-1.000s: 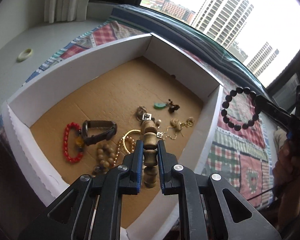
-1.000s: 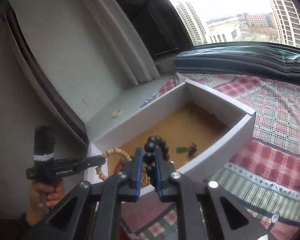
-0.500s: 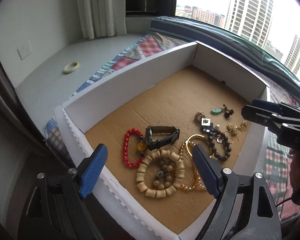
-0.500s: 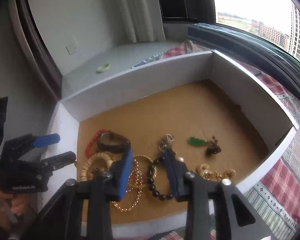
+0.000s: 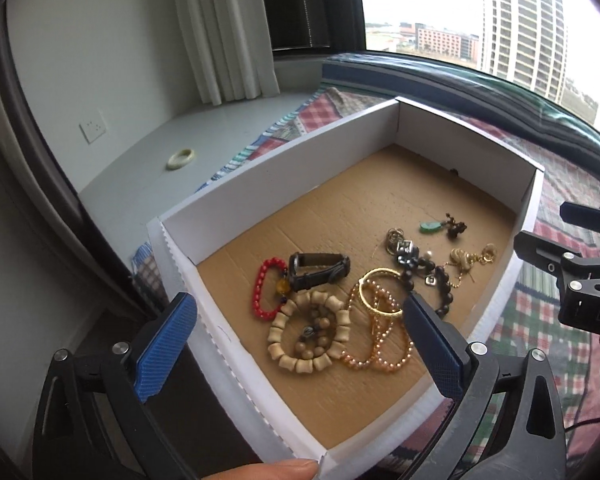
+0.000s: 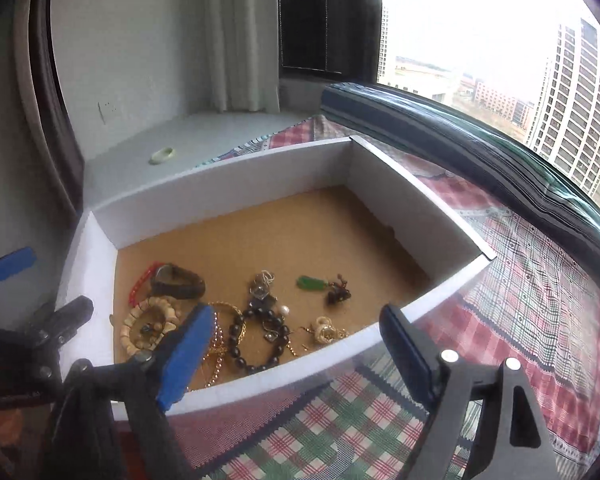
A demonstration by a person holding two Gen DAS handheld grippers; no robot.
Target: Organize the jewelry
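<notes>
A white box point(image 5: 260, 168) with a brown cardboard floor holds several jewelry pieces. A chunky wooden bead bracelet point(image 5: 306, 336) lies near the front, a red bead bracelet point(image 5: 260, 292) and a brown watch point(image 5: 320, 270) behind it. A black bead bracelet point(image 5: 440, 288) point(image 6: 256, 340), gold bangle point(image 5: 380, 294), green pendant point(image 5: 430, 227) point(image 6: 310, 283) and gold chain point(image 5: 472, 258) lie to the right. My left gripper point(image 5: 300, 344) is open and empty above the box's near corner. My right gripper point(image 6: 296, 344) is open and empty over the box's near wall.
A pale green bangle point(image 5: 182, 159) point(image 6: 162, 155) lies on the grey sill behind the box. The box rests on a plaid quilt point(image 6: 540, 300). A dark rolled cushion point(image 6: 460, 128) runs along the window. A thumb point(image 5: 260, 470) shows at the box's front corner.
Both grippers opened: the left let go of the wooden bead bracelet and the right let go of the black bead bracelet, and both now lie in the box. Both grippers have drawn back.
</notes>
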